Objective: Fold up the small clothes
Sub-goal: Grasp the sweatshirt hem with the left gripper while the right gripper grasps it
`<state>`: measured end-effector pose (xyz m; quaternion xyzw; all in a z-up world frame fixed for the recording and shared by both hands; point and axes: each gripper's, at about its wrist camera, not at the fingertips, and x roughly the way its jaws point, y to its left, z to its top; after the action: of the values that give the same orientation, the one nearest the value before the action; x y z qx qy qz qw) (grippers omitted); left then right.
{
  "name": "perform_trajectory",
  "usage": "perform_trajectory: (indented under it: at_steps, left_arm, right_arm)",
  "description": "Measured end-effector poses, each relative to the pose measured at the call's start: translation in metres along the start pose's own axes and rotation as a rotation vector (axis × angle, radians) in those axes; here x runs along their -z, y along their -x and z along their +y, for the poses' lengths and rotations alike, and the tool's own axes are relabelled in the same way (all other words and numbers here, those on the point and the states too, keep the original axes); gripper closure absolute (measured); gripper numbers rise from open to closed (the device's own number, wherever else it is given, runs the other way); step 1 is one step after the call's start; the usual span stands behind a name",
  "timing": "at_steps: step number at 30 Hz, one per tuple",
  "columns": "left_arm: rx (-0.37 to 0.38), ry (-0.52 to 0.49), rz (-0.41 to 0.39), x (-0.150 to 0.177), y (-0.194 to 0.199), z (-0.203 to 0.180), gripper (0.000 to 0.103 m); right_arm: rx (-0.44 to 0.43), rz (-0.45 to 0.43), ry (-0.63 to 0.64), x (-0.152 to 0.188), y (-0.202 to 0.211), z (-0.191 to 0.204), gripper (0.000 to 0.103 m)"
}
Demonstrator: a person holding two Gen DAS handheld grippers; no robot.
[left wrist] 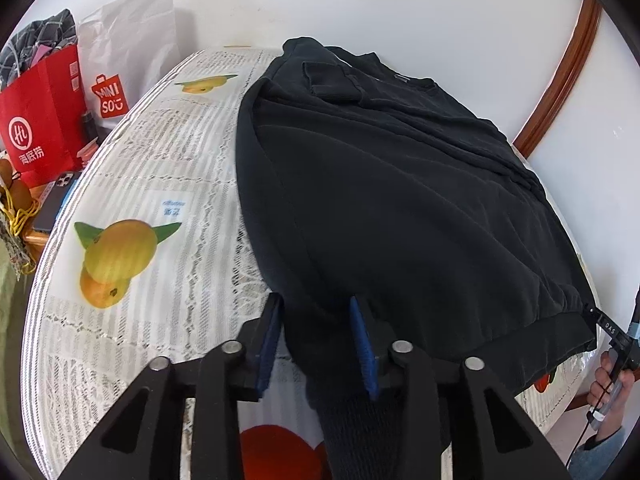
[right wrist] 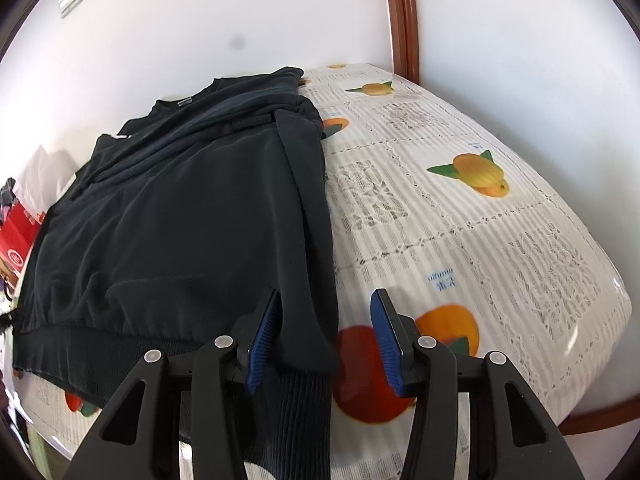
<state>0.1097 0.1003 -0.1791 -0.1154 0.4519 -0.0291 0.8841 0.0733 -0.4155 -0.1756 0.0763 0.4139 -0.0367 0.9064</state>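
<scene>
Left gripper [left wrist: 316, 340]: jaws apart, straddling the near hem corner of the dark sweatshirt [left wrist: 400, 200], pads not pressing. Right gripper [right wrist: 324, 340]: jaws apart over the other corner and its ribbed cuff [right wrist: 296, 412]. Sweatshirt lies flat on the table, sleeves folded in. Judgement: pinch both corners evenly through all layers, then lift together. Fruit-print tablecloth [right wrist: 460, 240]; white wall, red bag [left wrist: 40, 120].

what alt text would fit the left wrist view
A black long-sleeved sweatshirt lies on a fruit-print tablecloth, its ribbed cuff between the open blue pads of the left gripper. Red and white paper shopping bags stand at far left.
</scene>
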Motion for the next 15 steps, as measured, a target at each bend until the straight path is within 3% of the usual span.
perform_trajectory:
  at_steps: [2,4,5,10,15]
  left_arm:
    - [-0.016,-0.001,0.002,-0.001,-0.001,-0.003,0.067]
    - [-0.043,-0.003,-0.007,0.000,0.000,-0.004,0.091]
    - [-0.048,0.002,-0.010,0.002,0.002,-0.002,0.097]
    - [0.002,0.095,-0.024,0.014,0.019,0.030,0.098]
    - [0.033,0.101,-0.007,0.022,0.018,0.037,0.095]
  right_arm:
    - [0.028,-0.006,0.017,0.002,0.001,0.006,0.056]
    - [0.057,-0.015,0.034,0.004,-0.001,0.011,0.056]
    - [0.067,-0.020,0.043,0.005,-0.001,0.013,0.056]
    - [0.044,0.005,0.039,0.005,0.003,0.010,0.056]
    - [-0.006,0.013,0.057,0.006,0.006,0.007,0.053]
